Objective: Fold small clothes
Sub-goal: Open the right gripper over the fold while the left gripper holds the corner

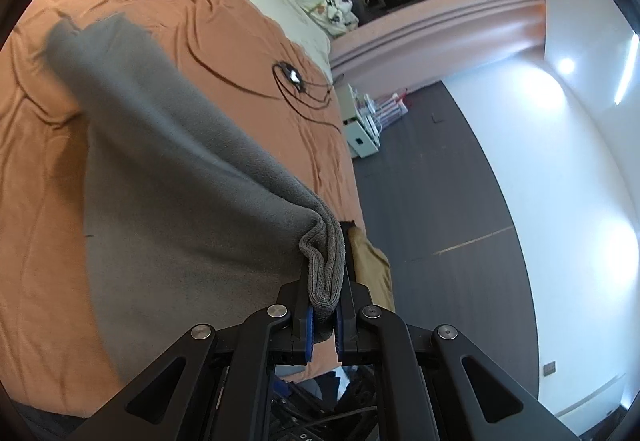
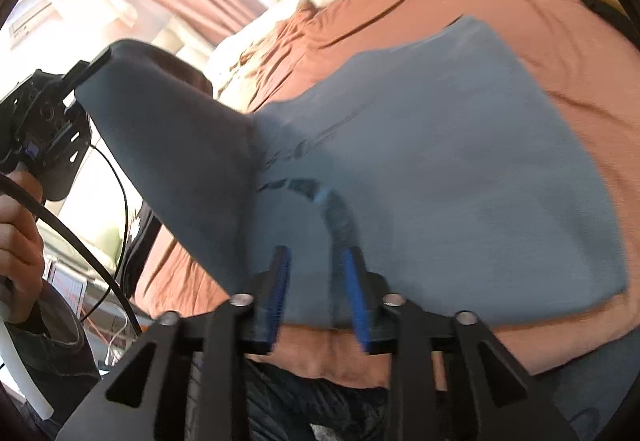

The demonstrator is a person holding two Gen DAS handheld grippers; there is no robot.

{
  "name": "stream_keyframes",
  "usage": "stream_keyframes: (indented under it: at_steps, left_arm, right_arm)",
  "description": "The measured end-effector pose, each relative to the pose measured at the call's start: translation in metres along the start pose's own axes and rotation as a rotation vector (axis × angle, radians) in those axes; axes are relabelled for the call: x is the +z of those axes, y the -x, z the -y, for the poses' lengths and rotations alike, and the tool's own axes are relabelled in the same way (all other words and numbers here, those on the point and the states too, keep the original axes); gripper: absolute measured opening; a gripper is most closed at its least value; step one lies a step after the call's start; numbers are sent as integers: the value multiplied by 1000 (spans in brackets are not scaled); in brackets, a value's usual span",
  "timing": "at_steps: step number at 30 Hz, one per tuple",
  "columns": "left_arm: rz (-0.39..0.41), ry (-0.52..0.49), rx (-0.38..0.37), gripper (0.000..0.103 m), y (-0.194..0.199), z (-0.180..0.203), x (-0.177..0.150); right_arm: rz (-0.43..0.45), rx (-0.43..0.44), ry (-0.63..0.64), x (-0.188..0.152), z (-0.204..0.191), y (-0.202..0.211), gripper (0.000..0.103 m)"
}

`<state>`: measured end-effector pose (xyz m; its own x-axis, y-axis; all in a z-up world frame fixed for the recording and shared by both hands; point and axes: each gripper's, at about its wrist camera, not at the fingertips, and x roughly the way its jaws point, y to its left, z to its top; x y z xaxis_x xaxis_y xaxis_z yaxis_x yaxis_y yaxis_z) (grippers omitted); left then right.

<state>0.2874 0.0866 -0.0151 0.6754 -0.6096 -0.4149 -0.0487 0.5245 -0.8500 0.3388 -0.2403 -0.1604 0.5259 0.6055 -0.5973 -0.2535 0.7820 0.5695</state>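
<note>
A plain grey cloth (image 1: 168,177) was seen on an orange bed sheet (image 1: 48,169); black tools (image 2: 316,281) with blue pads (image 2: 280,281) were shown.

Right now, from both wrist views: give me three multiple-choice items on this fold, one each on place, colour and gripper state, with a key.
1. Where does the flat part of the grey cloth lie?
A. on the orange bedspread
B. on the floor
C. on a chair

2. What colour are the gripper pads?
A. red
B. blue
C. white

3. What is the left gripper doing?
A. open over bare bedspread
B. shut on a cable
C. shut on a bunched cloth corner

Key: 1 A, orange bedspread shows around the cloth's edges; 2 B, blue strips line the fingers in both views; 3 C, grey folds are pinched between its pads, while the right gripper stands open and empty.
</note>
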Motion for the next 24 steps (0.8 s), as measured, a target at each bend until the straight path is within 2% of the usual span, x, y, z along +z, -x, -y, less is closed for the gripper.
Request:
stream_keyframes:
  at_steps: [12, 22, 24]
  left_arm:
    - [-109, -38, 25, 7, -71, 32, -15]
    - [-278, -54, 85, 7, -143, 28, -62]
    - [-333, -42, 116, 12, -157, 23, -71]
  right_arm:
    - [45, -19, -53, -13, 25, 37, 37]
    - [56, -24, -100, -25, 48, 60, 37]
    - [52, -24, -107, -26, 51, 62, 37]
